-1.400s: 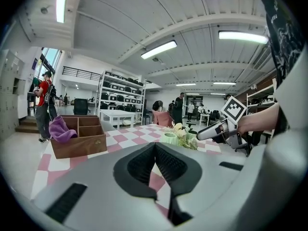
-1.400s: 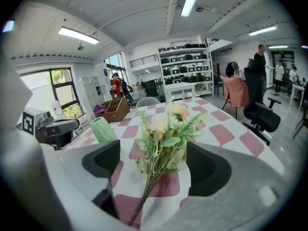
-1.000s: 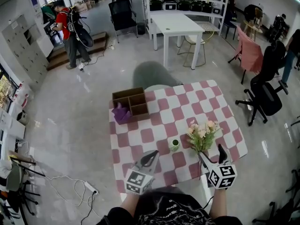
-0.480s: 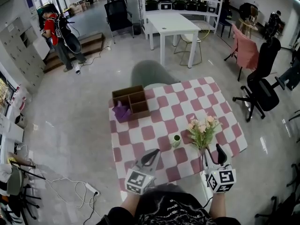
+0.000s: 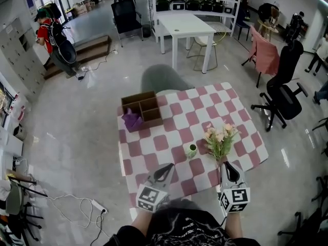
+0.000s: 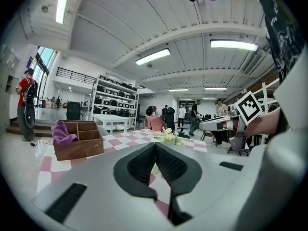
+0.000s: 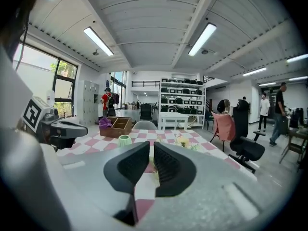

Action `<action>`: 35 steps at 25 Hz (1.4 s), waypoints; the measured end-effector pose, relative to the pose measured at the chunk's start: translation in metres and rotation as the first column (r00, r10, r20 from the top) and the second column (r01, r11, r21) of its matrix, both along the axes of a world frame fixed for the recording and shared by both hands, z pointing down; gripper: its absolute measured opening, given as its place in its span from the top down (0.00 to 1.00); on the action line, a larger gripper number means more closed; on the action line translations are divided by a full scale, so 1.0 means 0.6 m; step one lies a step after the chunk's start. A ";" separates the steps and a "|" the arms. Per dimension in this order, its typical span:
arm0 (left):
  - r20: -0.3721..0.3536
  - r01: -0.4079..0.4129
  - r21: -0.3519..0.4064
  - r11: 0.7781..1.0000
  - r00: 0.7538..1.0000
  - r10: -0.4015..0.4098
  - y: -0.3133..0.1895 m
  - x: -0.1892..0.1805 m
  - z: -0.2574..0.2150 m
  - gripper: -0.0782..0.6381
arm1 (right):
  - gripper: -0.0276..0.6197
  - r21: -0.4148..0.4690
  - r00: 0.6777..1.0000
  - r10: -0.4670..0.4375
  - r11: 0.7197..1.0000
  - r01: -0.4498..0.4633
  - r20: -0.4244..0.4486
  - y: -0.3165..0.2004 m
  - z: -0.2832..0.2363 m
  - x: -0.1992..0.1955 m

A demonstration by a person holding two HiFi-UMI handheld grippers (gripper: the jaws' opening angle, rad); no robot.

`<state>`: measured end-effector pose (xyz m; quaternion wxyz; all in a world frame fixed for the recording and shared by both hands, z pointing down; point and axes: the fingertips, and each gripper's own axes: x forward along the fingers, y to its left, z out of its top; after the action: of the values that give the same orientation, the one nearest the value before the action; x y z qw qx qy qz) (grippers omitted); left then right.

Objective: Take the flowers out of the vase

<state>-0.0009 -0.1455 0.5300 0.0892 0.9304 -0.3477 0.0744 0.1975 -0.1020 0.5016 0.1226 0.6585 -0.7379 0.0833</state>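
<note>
A bunch of pale pink and cream flowers (image 5: 219, 139) sits over the right side of the checked table (image 5: 169, 123), apart from the small green vase (image 5: 191, 150) to its left. My right gripper (image 5: 224, 165) has just been closing, and its jaws now pinch the thin stems, which show in the narrow gap between the pads in the right gripper view. There the blooms (image 7: 183, 141) and the vase (image 7: 124, 140) lie beyond my right gripper (image 7: 151, 146). My left gripper (image 5: 165, 171) hangs over the table's near edge, shut and empty, its tips (image 6: 155, 145) meeting.
A wooden compartment box (image 5: 146, 109) with a purple cloth (image 5: 132, 121) stands at the table's far left corner. A grey chair (image 5: 165, 81) is behind the table and a black office chair (image 5: 282, 99) to the right. People stand farther off.
The right gripper's wide-open jaws have closed around the flower stems, and the gripper has drawn slightly back toward me. The left gripper has stayed where it was.
</note>
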 end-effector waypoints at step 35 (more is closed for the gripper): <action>0.022 -0.062 -0.008 0.998 0.998 0.062 -0.015 0.030 0.016 0.88 | 0.95 -0.024 0.994 0.026 0.999 -0.029 -0.110 0.002 0.029 0.005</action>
<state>0.0170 -0.1543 0.5394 0.0865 0.9396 -0.3191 0.0886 0.2002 -0.1007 0.5189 0.1702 0.6704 -0.7199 0.0584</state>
